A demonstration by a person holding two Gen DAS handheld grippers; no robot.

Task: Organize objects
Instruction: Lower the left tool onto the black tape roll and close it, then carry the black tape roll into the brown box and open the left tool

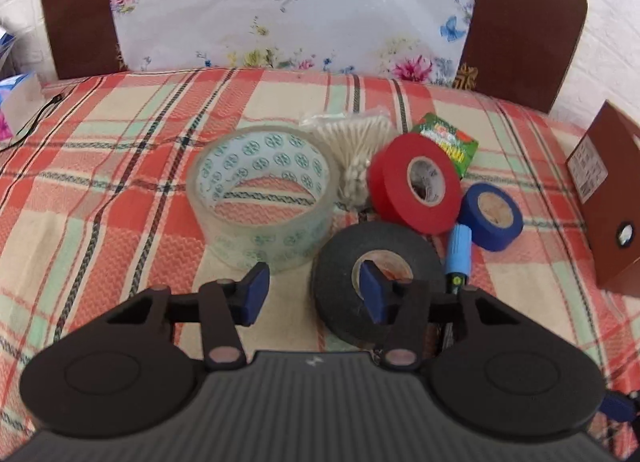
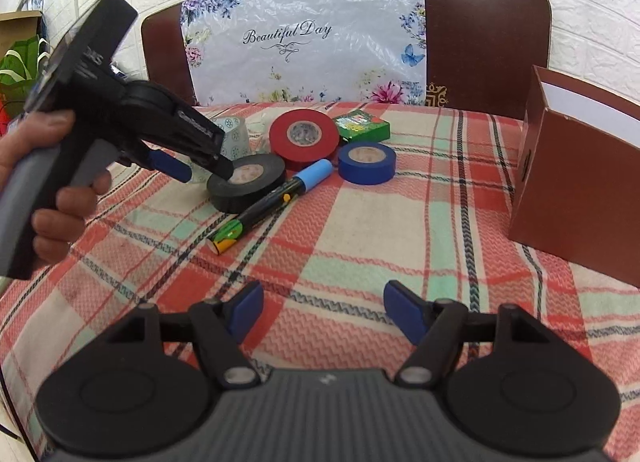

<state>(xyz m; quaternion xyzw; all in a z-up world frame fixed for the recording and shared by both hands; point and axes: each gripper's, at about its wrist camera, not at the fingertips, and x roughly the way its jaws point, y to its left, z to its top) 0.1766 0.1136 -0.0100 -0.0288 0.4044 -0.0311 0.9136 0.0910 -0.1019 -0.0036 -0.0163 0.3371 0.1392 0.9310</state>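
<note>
A black tape roll (image 1: 340, 258) lies flat on the plaid cloth (image 1: 120, 182). My left gripper (image 1: 315, 294) straddles its near-left wall: the right pad (image 1: 372, 294) sits inside the core hole, while the left pad (image 1: 256, 294) stands outside with a gap to the rim, so it is open. The right wrist view shows the same gripper (image 2: 200, 166) over the black roll (image 2: 256, 192), held by a hand. Beside it lie a clear tape roll (image 1: 260, 198), red tape (image 1: 416, 182), blue tape (image 1: 492, 216) and a blue-capped marker (image 2: 264, 214). My right gripper (image 2: 324, 310) hovers open over bare cloth.
A bag of cotton swabs (image 1: 352, 142) and a green box (image 1: 450, 142) lie behind the rolls. An open brown box (image 2: 576, 190) stands at the right. A chair back with a flowered plastic bag (image 1: 280, 2) rises behind the table.
</note>
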